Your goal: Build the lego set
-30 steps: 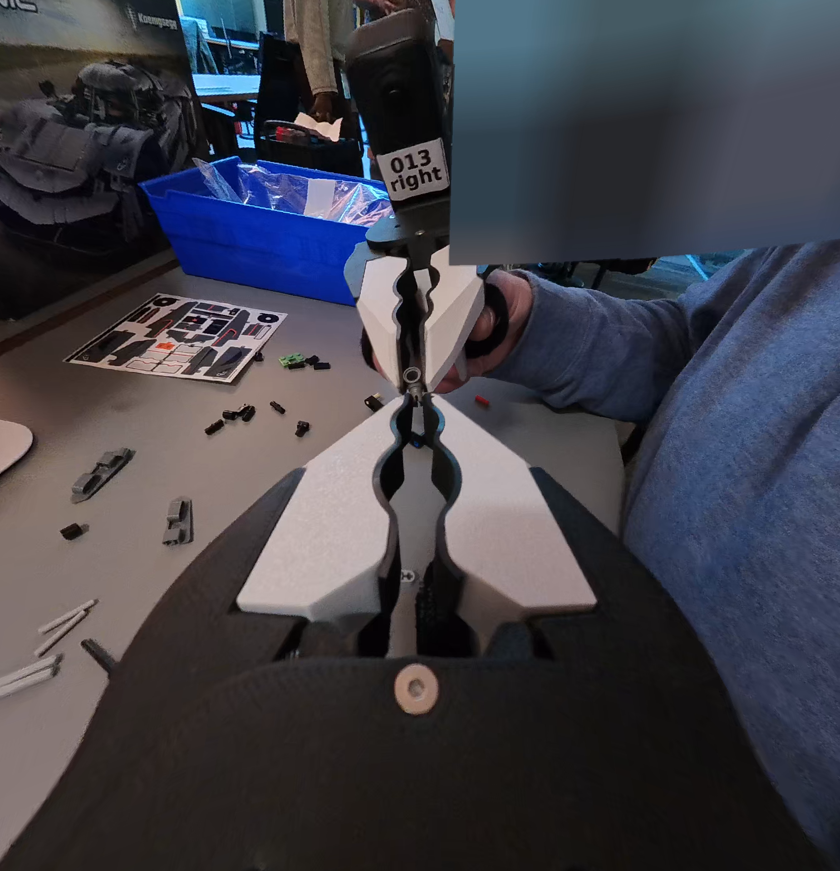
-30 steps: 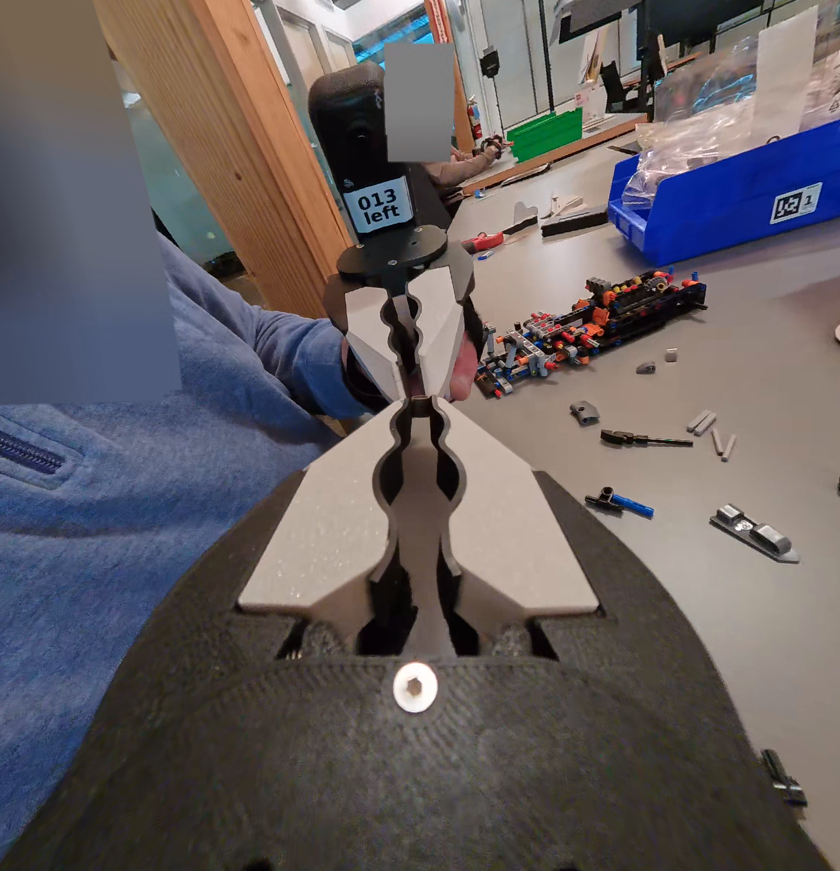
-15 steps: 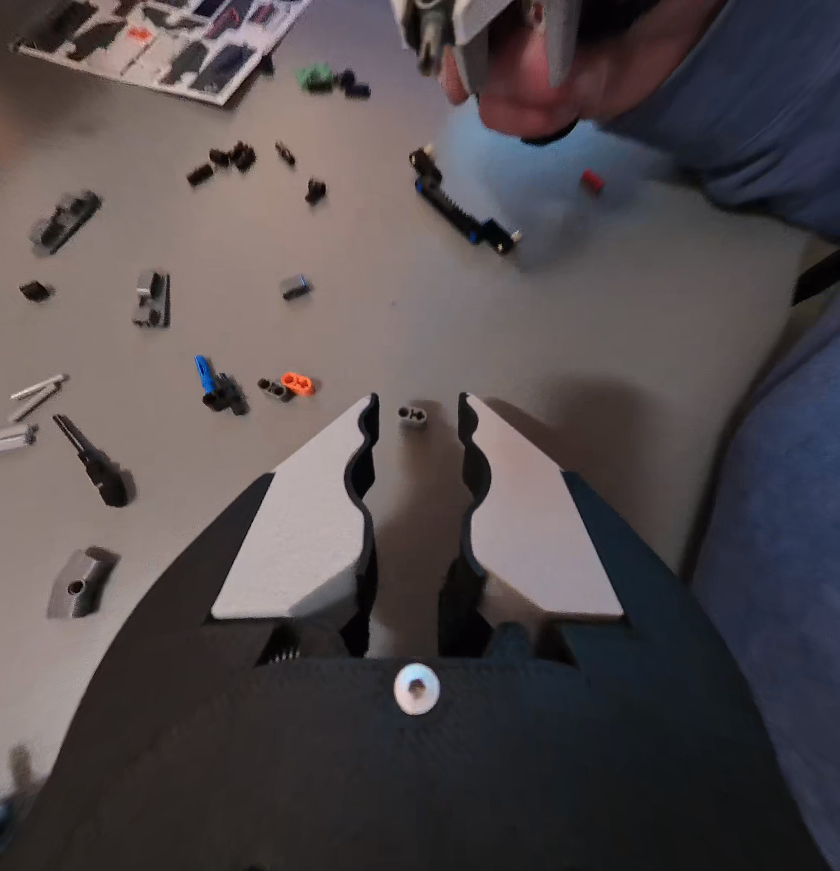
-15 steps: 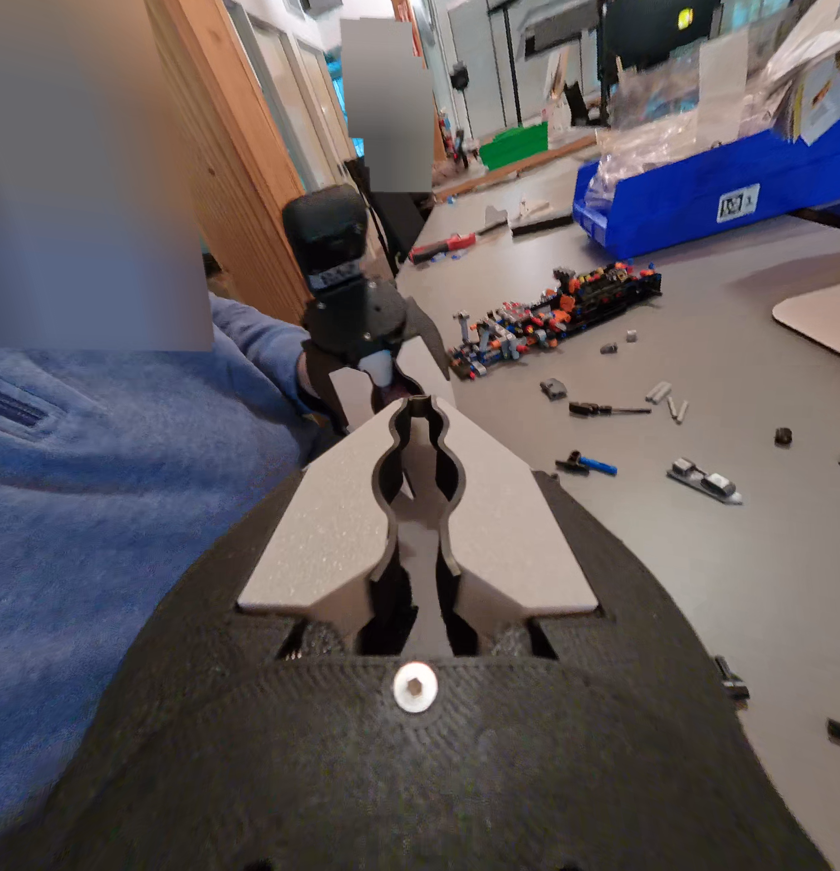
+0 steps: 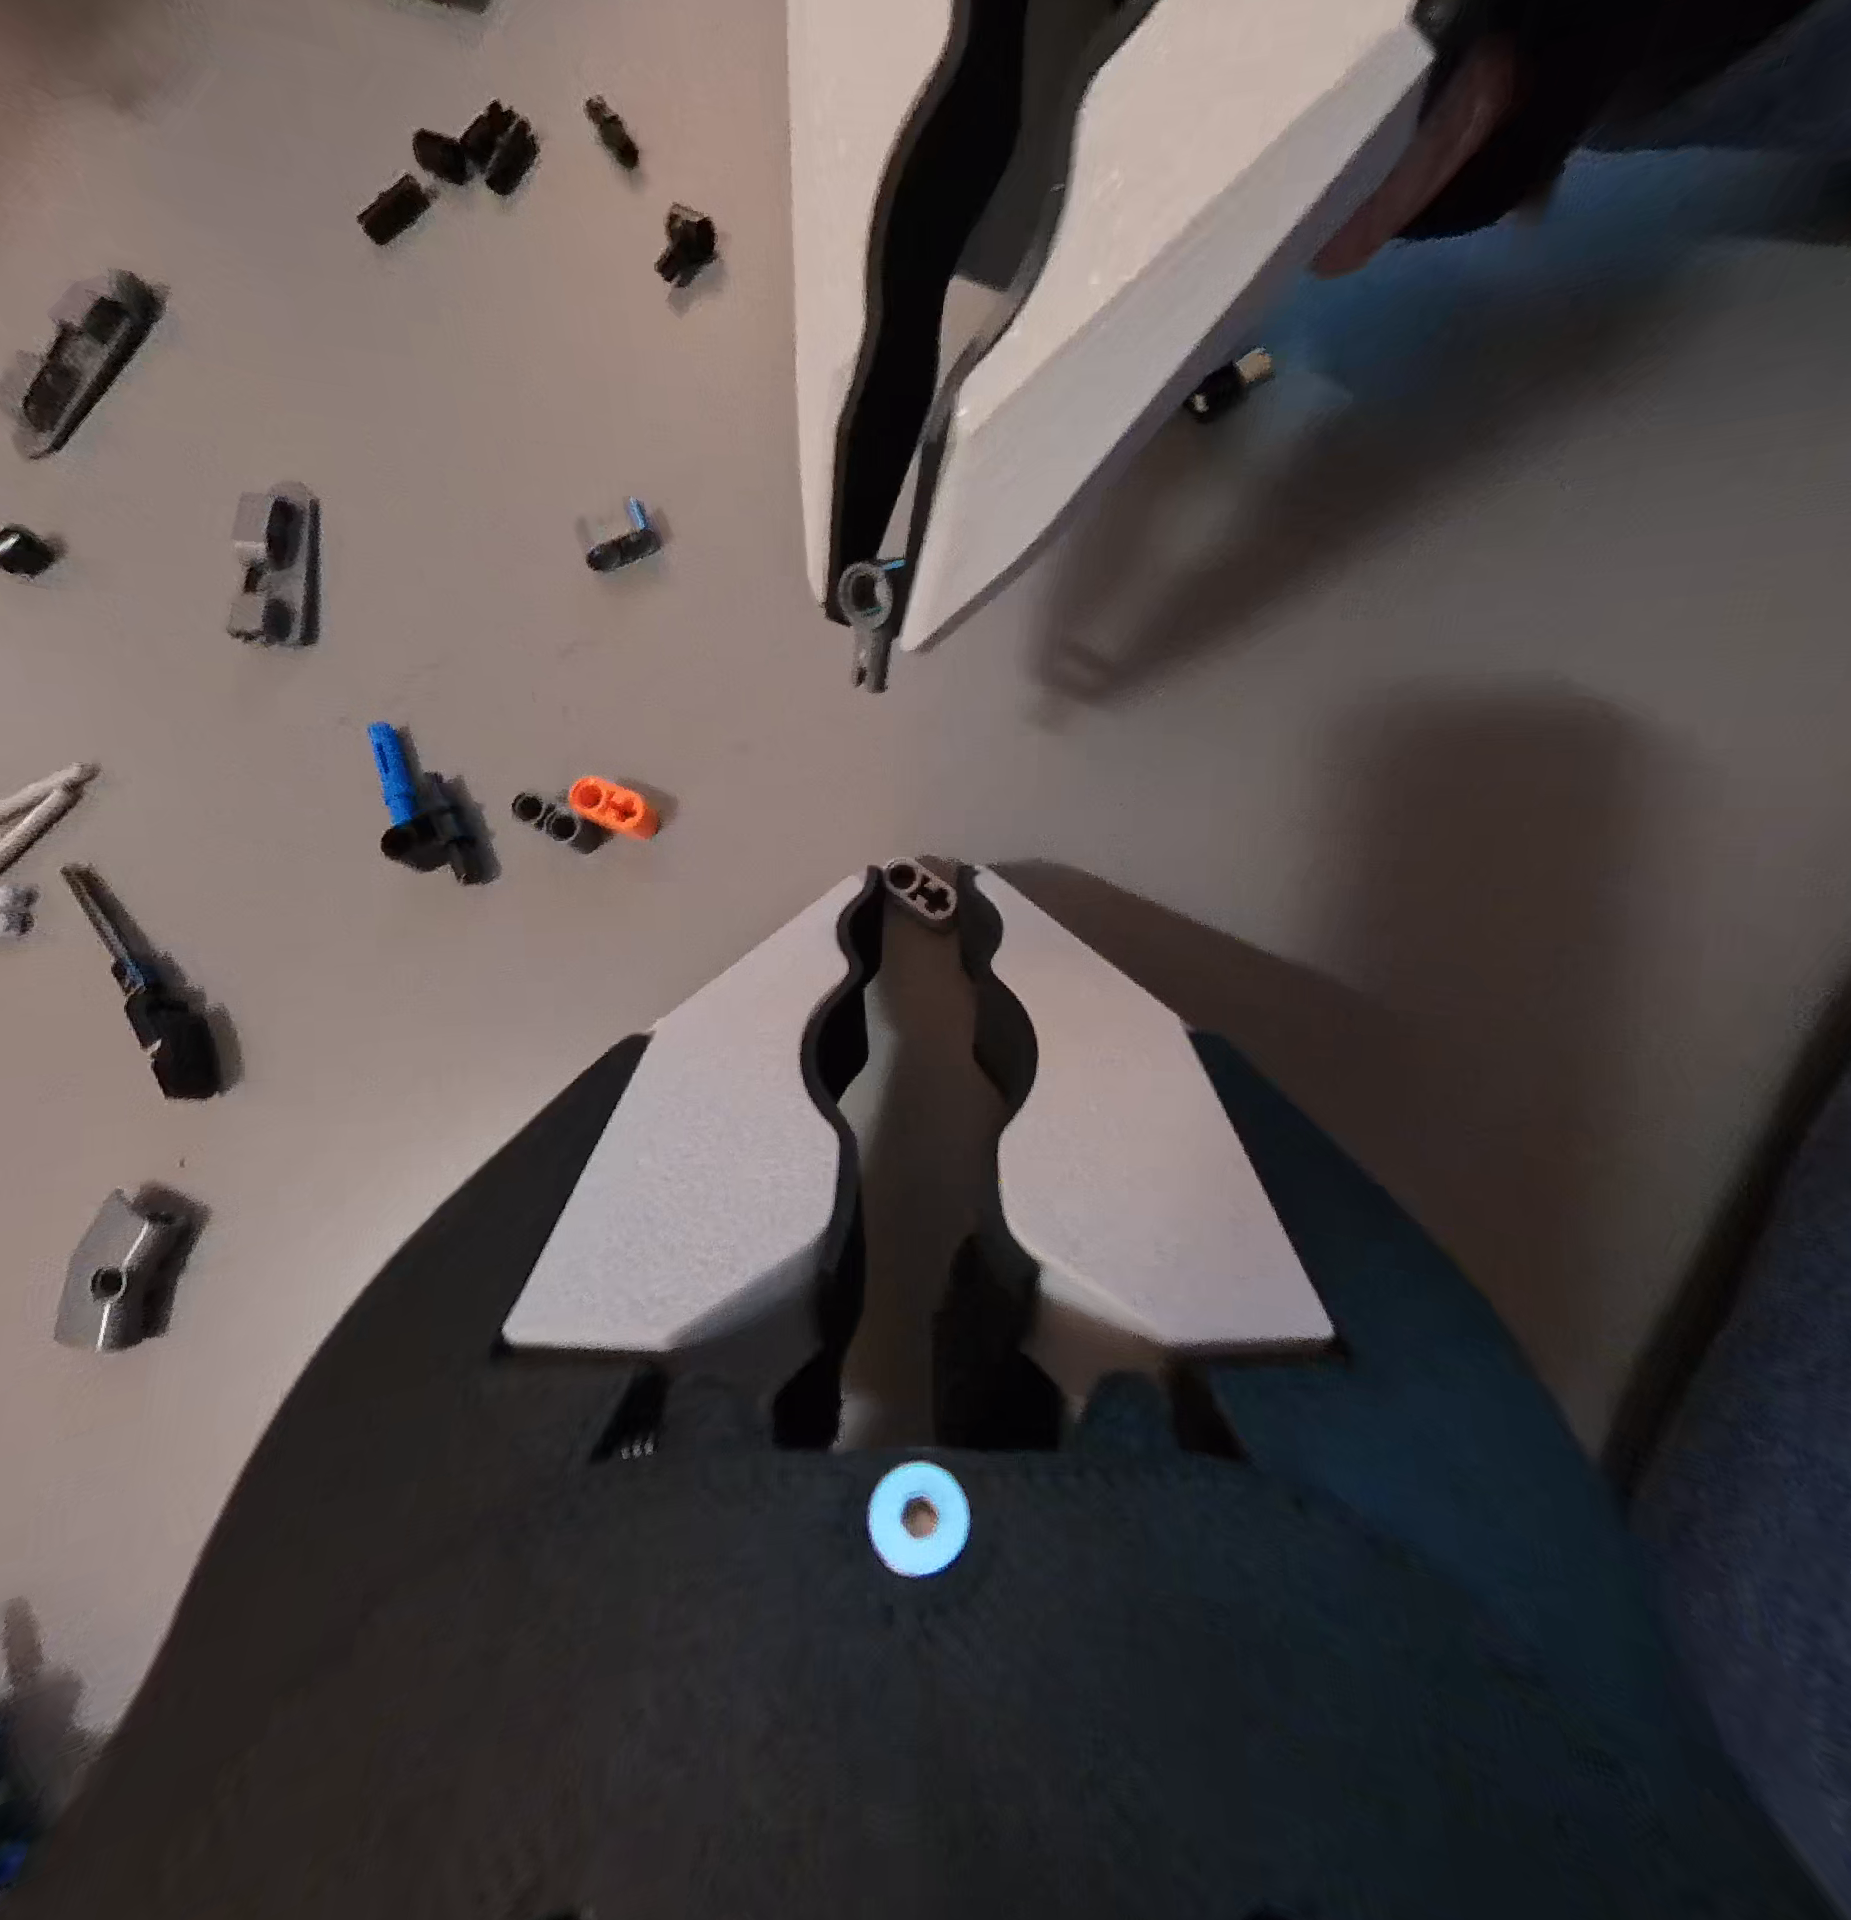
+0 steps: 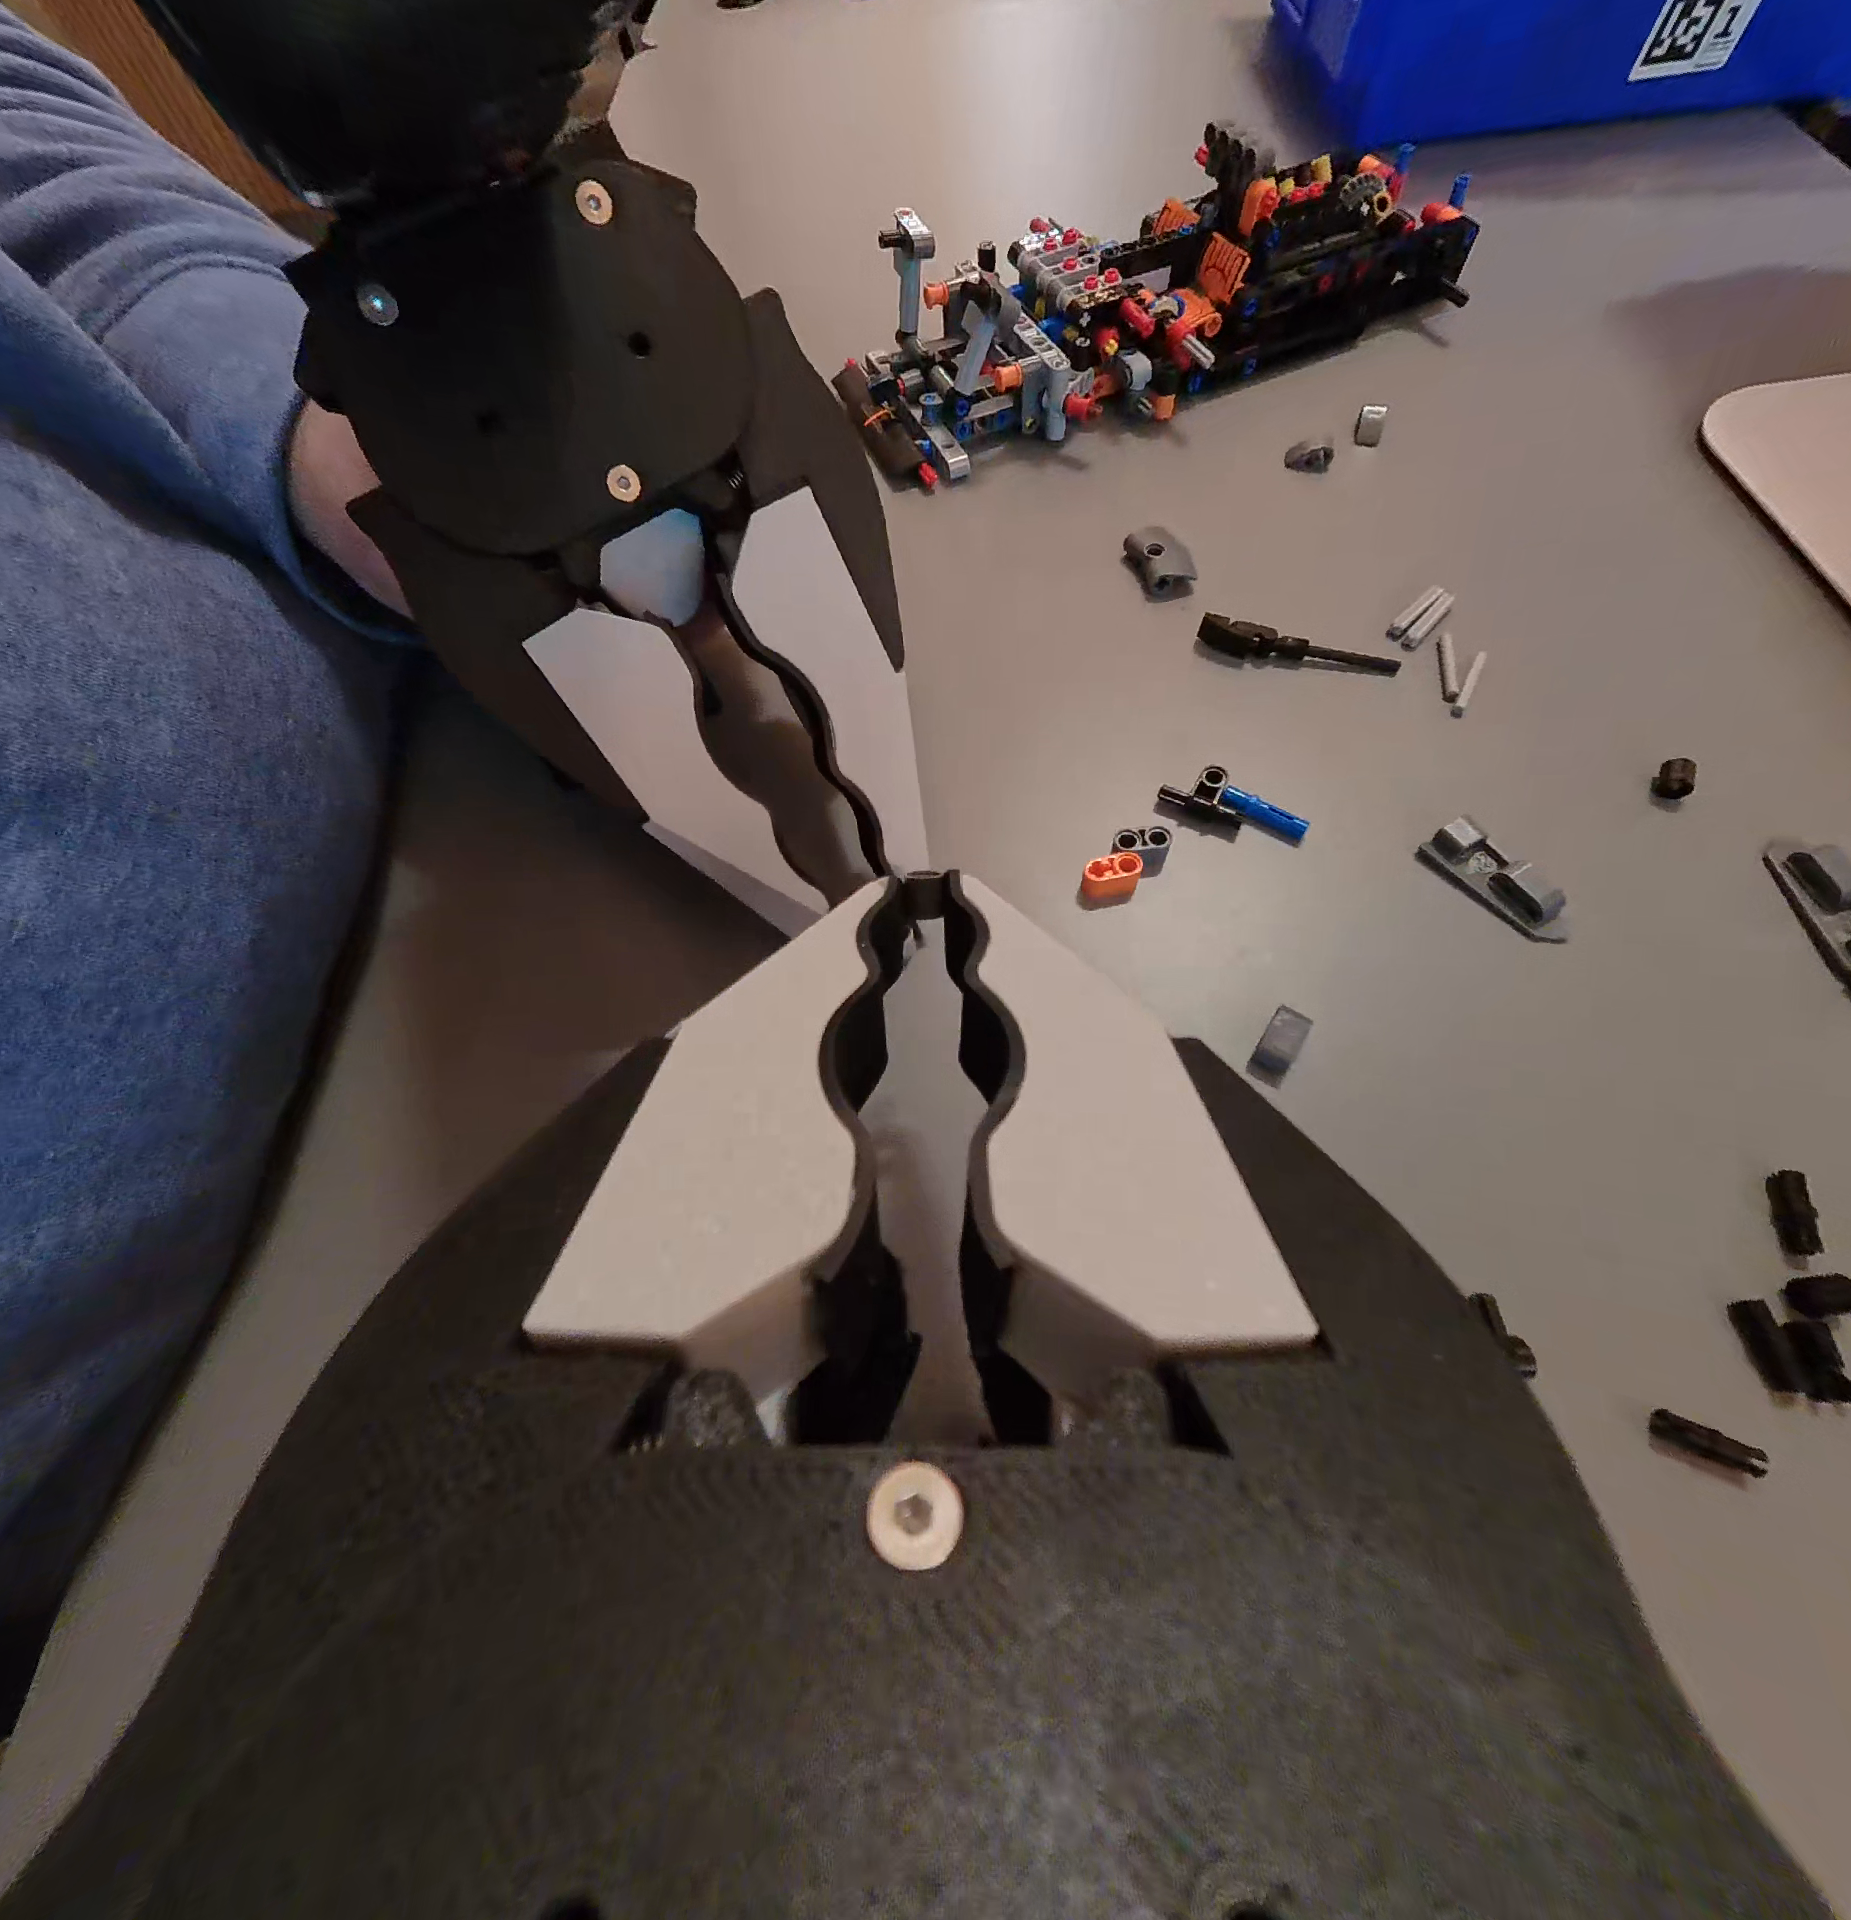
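We pinch a light, rigid grey two-hole connector [image 5: 922, 892] in the left gripper [image 5: 923, 902]; the right gripper [image 6: 922, 896] clamps a slippery pin-ended connector [image 5: 867, 613] by its ring.

Bare table [image 5: 1316, 790] right, loose pieces [image 5: 609, 810] crowding left

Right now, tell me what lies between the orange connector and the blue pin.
A dark two-hole connector lies there, close beside the orange connector and apart from the blue pin; both wrist views show it.
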`<state>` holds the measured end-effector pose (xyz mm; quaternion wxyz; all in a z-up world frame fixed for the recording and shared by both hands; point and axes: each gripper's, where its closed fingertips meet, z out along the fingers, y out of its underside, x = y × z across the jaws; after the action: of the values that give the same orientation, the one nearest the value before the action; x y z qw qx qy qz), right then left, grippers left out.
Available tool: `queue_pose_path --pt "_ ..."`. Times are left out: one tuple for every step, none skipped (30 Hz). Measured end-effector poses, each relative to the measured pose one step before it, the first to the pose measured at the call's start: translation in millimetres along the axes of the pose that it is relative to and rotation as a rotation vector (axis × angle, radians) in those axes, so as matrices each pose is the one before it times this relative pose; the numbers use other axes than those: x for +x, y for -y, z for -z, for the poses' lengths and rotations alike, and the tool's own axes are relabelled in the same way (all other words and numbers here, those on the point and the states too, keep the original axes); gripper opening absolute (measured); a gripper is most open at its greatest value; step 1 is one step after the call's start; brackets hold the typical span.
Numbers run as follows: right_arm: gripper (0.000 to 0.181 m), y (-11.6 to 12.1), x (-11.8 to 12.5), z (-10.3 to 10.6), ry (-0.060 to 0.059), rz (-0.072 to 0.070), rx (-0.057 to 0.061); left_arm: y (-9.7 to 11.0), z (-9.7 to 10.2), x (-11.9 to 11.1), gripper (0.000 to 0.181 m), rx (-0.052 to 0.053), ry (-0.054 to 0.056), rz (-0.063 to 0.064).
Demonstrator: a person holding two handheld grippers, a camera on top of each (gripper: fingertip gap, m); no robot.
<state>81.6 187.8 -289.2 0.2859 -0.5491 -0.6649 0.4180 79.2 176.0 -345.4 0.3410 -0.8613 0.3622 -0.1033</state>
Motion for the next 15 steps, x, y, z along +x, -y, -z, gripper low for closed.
queue_pose_path --pt "0.004 -0.05 -0.35 0.4 0.0017 -0.001 0.0018 1.29 -0.9 2.99 0.012 0.0013 -0.021 -0.0258" --pt "0.004 -0.18 0.0 0.21 -0.0004 -0.0001 -0.0006 0.71 -0.65 0.13 0.012 -0.0035 -0.006 -0.0146" --pt "0.004 -0.55 -0.17 0.02 -0.0011 0.0018 -0.0039 1.07 -0.68 1.61 0.012 0.0018 -0.0162 -0.0128" --pt "0.004 -0.8 -0.56 -0.07 0.0009 0.0039 -0.0055 1.03 -0.84 4.32 0.012 0.0059 -0.0322 -0.0228" --pt "0.004 -0.96 -0.19 0.03 -0.0009 0.0042 -0.0066 -0.74 0.67 -1.4 0.012 -0.0039 0.0027 -0.0058" --pt "0.004 -1.49 0.52 0.01 -0.0045 0.0037 -0.0089 -1.35 1.01 -3.1 0.016 -0.0074 0.0106 0.0077" --pt "0.004 -1.52 0.06 -0.24 -0.0029 0.0063 -0.0105 -1.48 1.3 -3.03 0.02 -0.0039 0.0123 0.0092" --pt "0.004 -0.83 -0.68 -0.47 0.0003 0.0079 -0.0071 -1.79 1.4 -2.25 0.022 -0.0037 0.0102 0.019" --pt "0.004 -0.2 -1.07 -0.67 0.0023 0.0049 -0.0032 -1.13 0.88 0.15 0.024 0.0002 -0.0005 0.0182" --pt "0.004 -0.19 -0.98 -0.99 0.0019 0.004 -0.0041 -0.44 0.4 0.94 0.025 0.0043 0.0032 0.007" --pt "0.004 -1.12 -0.55 -1.29 -0.0014 0.0048 -0.0085 0.02 0.05 1.33 0.023 0.0038 0.0056 0.0026" --pt "0.004 -1.23 0.02 -1.33 -0.0051 0.0049 -0.0102 0.46 -0.3 1.68 0.023 0.0015 0.0037 0.0031" --pt "0.004 -0.91 -0.01 -0.96 -0.0044 0.0038 -0.0071 0.46 -0.35 0.46 0.022 0.0009 0.0099 0.0021" --pt "0.004 -0.26 -0.32 -0.64 -0.0026 0.0019 -0.0032 0.58 -0.52 0.53 0.021 0.0009 0.0043 0.005" --pt "0.004 -0.07 0.0 -0.4 -0.0042 0.0013 -0.0022 0.87 -0.94 0.06 0.019 0.0019 0.0021 0.0068"
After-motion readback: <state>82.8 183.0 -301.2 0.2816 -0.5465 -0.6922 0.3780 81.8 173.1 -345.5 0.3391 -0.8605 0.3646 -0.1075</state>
